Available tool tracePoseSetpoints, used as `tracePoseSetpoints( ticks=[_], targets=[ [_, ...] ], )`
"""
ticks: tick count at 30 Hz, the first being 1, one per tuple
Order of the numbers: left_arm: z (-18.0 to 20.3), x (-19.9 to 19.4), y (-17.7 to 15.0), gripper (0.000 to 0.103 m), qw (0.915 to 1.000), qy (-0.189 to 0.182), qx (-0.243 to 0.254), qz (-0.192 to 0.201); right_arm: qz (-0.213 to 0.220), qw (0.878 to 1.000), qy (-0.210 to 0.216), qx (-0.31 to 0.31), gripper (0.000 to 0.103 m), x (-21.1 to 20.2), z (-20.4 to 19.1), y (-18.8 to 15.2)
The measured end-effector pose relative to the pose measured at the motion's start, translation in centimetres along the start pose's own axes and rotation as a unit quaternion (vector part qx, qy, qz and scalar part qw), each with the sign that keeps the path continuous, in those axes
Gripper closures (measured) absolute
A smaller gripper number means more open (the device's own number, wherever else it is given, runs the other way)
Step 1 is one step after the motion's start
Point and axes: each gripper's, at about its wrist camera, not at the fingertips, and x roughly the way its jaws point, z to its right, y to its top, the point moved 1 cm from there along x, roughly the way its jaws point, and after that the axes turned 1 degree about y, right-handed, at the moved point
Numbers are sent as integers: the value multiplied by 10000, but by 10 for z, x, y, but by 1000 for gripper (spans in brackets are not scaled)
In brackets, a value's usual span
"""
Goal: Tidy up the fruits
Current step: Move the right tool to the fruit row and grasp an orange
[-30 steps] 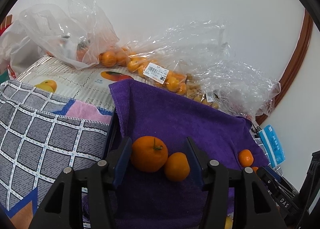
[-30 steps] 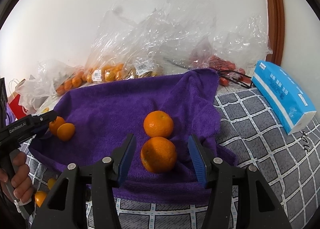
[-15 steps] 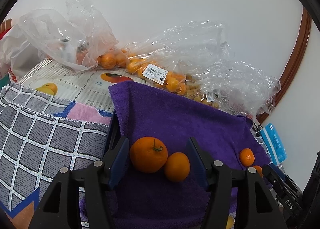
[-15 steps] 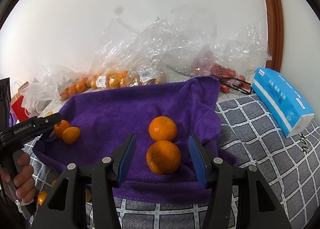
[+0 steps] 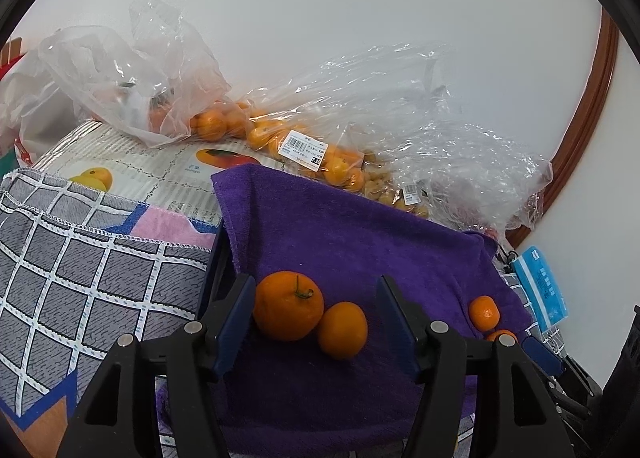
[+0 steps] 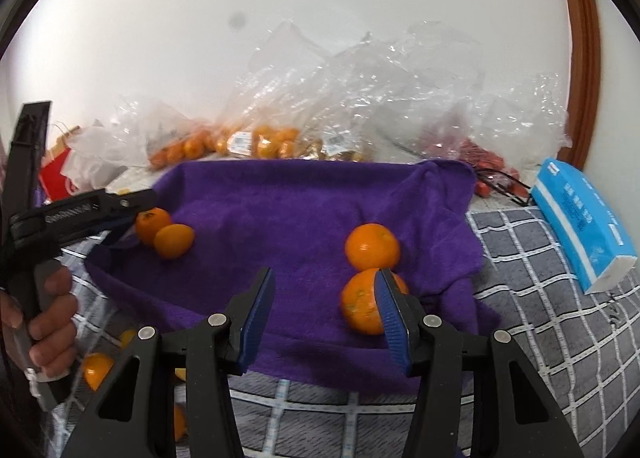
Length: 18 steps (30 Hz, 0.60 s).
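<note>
A purple towel (image 5: 360,242) lies on the checked cloth; it also shows in the right wrist view (image 6: 288,210). My left gripper (image 5: 316,310) is open around a large orange with a stem (image 5: 288,306) and a smaller orange (image 5: 342,330) touching it. Two more oranges (image 5: 484,312) lie at the towel's right end. My right gripper (image 6: 326,306) is open and empty above the towel's front edge. A near orange (image 6: 360,306) sits partly behind its right finger, a second orange (image 6: 372,246) just beyond. The left pair of oranges (image 6: 164,230) shows by the left gripper.
Clear plastic bags of small oranges (image 5: 304,146) and other fruit line the wall. A blue tissue pack (image 6: 584,214) lies at the right. Red fruit in a bag (image 6: 484,154) sits behind the towel. Loose oranges (image 6: 96,370) lie below the towel's left front.
My right gripper has shifted left, so the near orange now sits by its right finger instead of between the fingers. The left gripper has barely moved.
</note>
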Motion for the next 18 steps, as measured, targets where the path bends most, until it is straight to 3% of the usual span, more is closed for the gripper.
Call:
tracePoseSetpoints(
  ticks=[3,9,18],
  targets=[
    [1,-4,-1,42,10000,34,37,62,-44,9999,101,-1,55,-6,-4,0],
    [3,-7,-2,42,9999,78,62,105,-620,9977,214,169,55,-19,-26,-25],
    [-1,-27,-2,40,9995,13,-16,323,-784,9937,752,262,55,-42,-63,-53]
  ],
)
